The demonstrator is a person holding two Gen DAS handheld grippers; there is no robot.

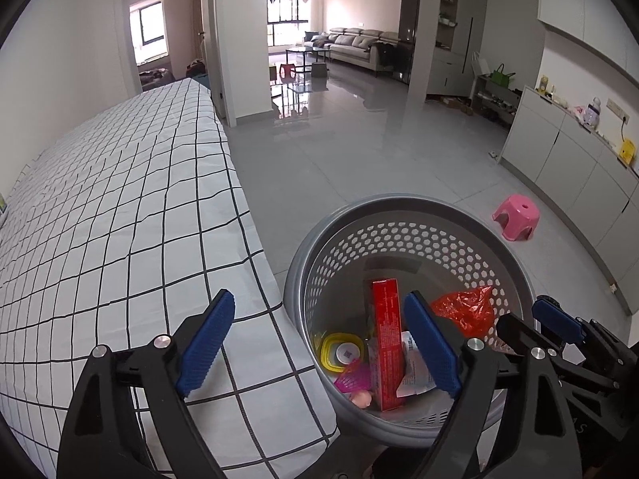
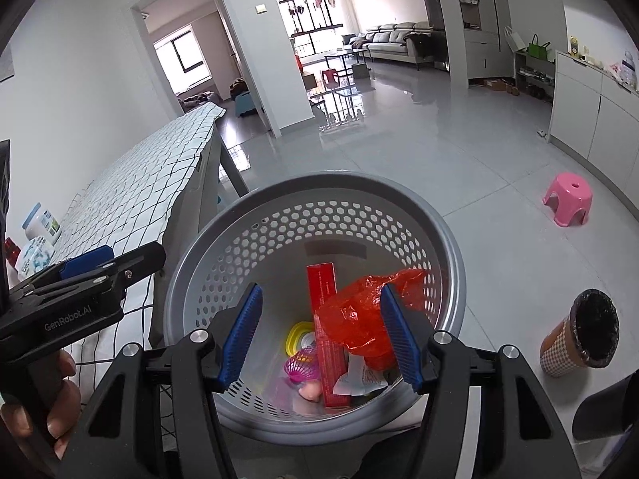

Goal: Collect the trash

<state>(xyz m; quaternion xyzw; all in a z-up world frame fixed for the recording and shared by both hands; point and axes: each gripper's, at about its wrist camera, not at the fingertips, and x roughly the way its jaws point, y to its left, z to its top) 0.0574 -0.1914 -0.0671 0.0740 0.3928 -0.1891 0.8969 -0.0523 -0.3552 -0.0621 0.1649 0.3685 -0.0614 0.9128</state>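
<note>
Grey tiled floor [image 2: 459, 183], perforated basket [image 2: 319, 187] holding red box [image 2: 325, 299], red bag [image 2: 359, 319]

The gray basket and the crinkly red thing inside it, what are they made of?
The gray basket looks like molded plastic, smooth and matte, with neat hexagon holes in its wall. The red bag looks like thin plastic film: shiny, see-through and crumpled into sharp wrinkles.

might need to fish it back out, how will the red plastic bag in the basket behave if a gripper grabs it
The red plastic bag is crinkled and translucent, so it is probably floppy and very light. It will likely crush flat between the pads rather than resist. Its glossy film may slip, and since it drapes against the red box in the basket, lifting it could nudge that box.
</note>
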